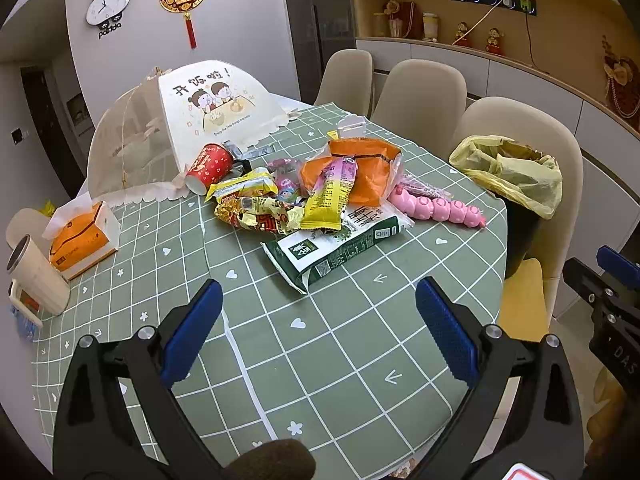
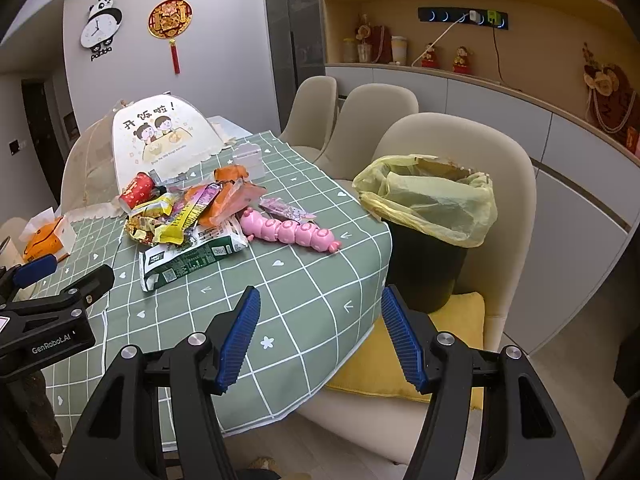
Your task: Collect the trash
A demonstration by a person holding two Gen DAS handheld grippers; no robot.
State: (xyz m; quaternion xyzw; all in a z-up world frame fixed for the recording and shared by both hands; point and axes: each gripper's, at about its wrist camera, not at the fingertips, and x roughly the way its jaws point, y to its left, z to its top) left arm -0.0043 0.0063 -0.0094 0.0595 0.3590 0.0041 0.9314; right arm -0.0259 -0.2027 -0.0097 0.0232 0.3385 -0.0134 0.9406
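Observation:
A heap of trash lies mid-table: a green-and-white packet (image 1: 336,250) (image 2: 192,260) nearest me, a yellow wrapper (image 1: 328,200) (image 2: 188,220), orange plastic (image 1: 360,172) (image 2: 228,200) and a tipped red paper cup (image 1: 210,168) (image 2: 138,190). A black bin with a yellow liner (image 1: 516,176) (image 2: 432,204) stands on the chair seat at the table's right edge. My left gripper (image 1: 318,312) hovers open over bare cloth short of the heap. My right gripper (image 2: 320,320) hangs open above the table's right edge, in front of the bin. Neither holds anything.
A pink segmented toy (image 1: 436,206) (image 2: 292,232) lies right of the heap. A mesh food cover (image 1: 160,132) (image 2: 132,152) stands behind it. A tissue box (image 1: 82,236) and a cream mug (image 1: 38,276) sit at the left. Beige chairs (image 2: 460,152) line the right side, with a yellow cushion (image 2: 380,356).

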